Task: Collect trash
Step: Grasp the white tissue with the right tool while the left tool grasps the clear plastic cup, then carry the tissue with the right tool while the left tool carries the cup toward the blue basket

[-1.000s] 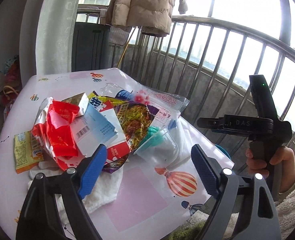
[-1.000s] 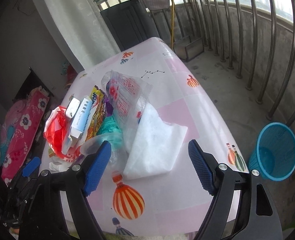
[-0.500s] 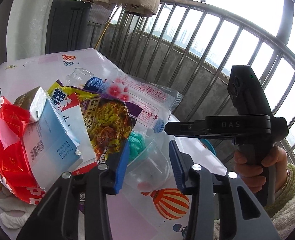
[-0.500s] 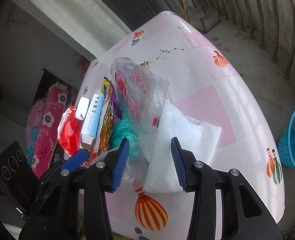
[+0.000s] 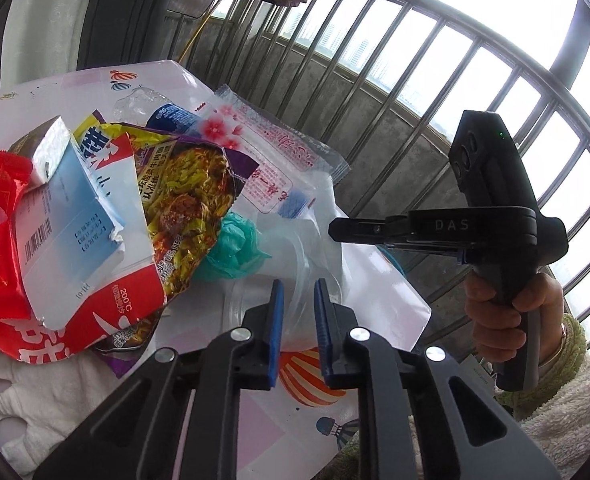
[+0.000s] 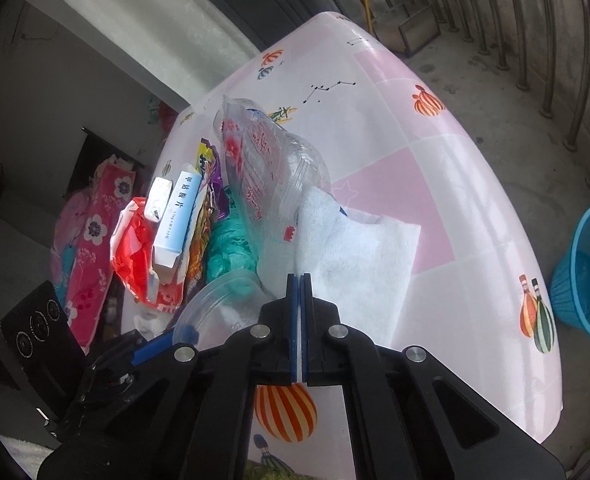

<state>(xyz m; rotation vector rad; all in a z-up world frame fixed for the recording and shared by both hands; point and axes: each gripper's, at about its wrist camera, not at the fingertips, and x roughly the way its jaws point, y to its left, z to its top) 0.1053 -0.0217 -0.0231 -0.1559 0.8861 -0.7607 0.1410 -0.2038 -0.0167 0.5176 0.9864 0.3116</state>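
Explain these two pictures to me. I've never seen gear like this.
There is no robot here. A person holds a handheld gripper in each hand, and each has a camera looking forward along its two fingers.

One picture looks out from the left gripper and also shows the person's right hand on the other tool. The other picture looks out from the right gripper.

On the balloon-print table lies a heap of trash: a noodle wrapper, a torn blue-and-white box and a teal bag.

The left fingers appear closed on a clear plastic cup. The right ones seem pinched on a white paper towel.

A blue wastebasket stands on the floor.
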